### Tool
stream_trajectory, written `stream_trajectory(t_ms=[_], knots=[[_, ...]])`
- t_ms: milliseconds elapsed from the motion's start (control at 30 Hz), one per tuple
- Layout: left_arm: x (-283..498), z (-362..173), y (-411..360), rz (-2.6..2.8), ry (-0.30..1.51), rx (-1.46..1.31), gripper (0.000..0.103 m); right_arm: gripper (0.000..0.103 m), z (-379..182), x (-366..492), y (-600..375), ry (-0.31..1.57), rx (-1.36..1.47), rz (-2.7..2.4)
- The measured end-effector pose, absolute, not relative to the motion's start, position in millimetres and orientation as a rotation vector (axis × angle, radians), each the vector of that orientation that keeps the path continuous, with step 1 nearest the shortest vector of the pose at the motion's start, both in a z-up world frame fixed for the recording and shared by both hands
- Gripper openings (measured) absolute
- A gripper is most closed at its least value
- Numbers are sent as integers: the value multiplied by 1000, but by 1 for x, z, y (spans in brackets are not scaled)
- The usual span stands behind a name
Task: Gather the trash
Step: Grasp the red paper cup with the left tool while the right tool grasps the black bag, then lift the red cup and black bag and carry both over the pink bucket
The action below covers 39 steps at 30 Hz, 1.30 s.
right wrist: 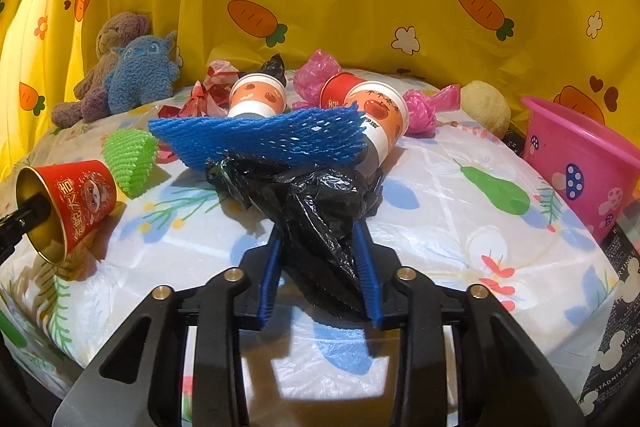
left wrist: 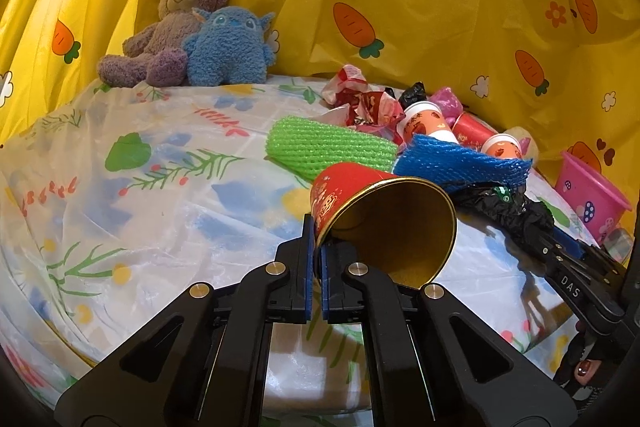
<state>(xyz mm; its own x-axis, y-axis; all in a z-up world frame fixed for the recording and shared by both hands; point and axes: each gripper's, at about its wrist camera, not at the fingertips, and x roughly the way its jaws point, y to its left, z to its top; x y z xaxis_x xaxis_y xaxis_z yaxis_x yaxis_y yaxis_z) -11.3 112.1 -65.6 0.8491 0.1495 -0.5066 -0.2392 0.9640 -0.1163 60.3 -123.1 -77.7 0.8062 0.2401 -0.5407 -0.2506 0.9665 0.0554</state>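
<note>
Holding two pieces of trash at once. My left gripper [left wrist: 318,247] is clamped on the rim wall of the red paper cup [left wrist: 380,223], one finger inside the gold-lined mouth and one outside. The cup lies on its side near the left edge of the bed [left wrist: 140,211]. My right gripper [right wrist: 320,259] has the crumpled black plastic bag [right wrist: 316,211] between its blue pads [right wrist: 366,267]; the pads press into the film, so I read it as gripped, though the bite looks loose.

The pink bin [right wrist: 580,167] sits at the right edge of the bed. Other trash remains toward the back edge: blue foam net [right wrist: 260,135], green foam net [right wrist: 130,157], more paper cups [right wrist: 258,97], pink bags [right wrist: 420,109].

Risks from here:
- The cup is held by a thin wall only. It could crush or pivot in the grip and slip out on the way across.
- The bag film is slippery and bunched. It may slide through the pads.
- The blue net rests on the far end of the bag. Lifting the bag could drag the net and roll the cups beneath it.
- The soft bed cover could snag under a low fingertip.
</note>
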Motion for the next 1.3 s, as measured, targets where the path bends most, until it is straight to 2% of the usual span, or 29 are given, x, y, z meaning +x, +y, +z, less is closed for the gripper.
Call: stream_trajectory(t_ms=[33,67,100,167,1300], knots=[[-11,-64,112,208,513,-177,2,24,-79,62,-124,583,-17,267],[-11,-64,112,209,510,-176,2,11,-80,62,-125,589,-19,269],[-11,-62,112,208,507,-175,2,6,-81,62,-126,588,-22,267],[-10,-61,111,204,506,-178,2,3,-80,61,-129,576,-24,267],[13,-25,49,34,441,-135,2,2,-15,21,-220,373,44,103]])
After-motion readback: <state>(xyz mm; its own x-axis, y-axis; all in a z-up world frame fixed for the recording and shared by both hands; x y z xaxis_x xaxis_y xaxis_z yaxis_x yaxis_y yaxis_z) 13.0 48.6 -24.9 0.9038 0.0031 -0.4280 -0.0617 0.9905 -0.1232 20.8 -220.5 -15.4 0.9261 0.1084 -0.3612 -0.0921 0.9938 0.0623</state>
